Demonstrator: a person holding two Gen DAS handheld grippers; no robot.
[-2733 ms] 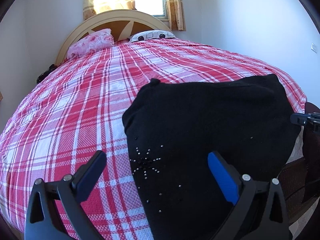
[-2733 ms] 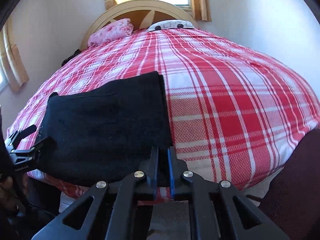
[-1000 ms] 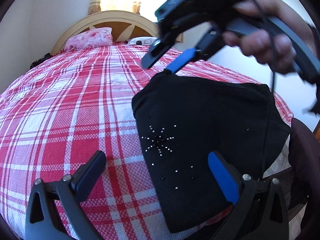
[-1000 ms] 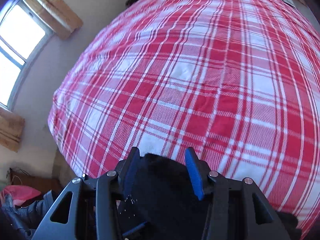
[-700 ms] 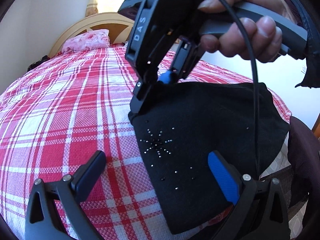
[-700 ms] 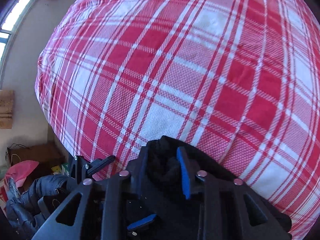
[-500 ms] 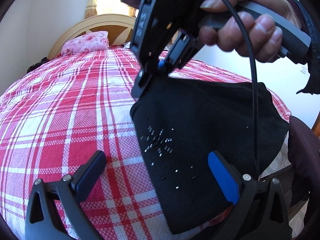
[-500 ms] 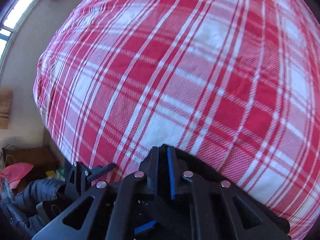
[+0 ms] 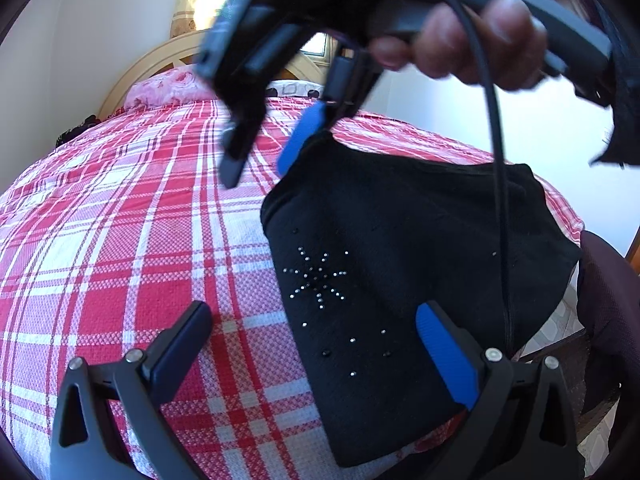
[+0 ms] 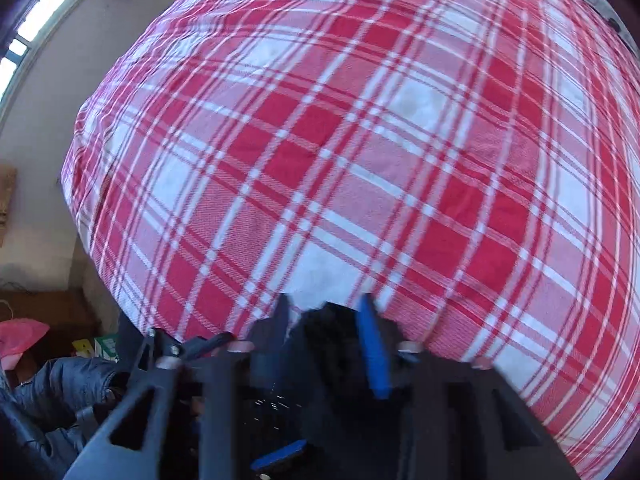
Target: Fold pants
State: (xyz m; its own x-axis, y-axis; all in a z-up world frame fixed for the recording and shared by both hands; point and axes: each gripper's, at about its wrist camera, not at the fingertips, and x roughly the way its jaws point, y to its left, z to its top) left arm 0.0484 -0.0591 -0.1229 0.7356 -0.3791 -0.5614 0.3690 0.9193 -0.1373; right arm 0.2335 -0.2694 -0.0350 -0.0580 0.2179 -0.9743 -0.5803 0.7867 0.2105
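Left view only: folded pants on the plaid bed, left tongs agape over their near edge, right tongs just reopened above the far corner; right view: corner between parted fingers.

Black gripper frames, blue pads, silver screws, black cable.

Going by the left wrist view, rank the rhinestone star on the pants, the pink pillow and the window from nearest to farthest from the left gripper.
From the left gripper:
1. Rhinestone star on the black pants, just ahead between the fingers.
2. Pink pillow, far end of the bed, left.
3. Window, behind the headboard.
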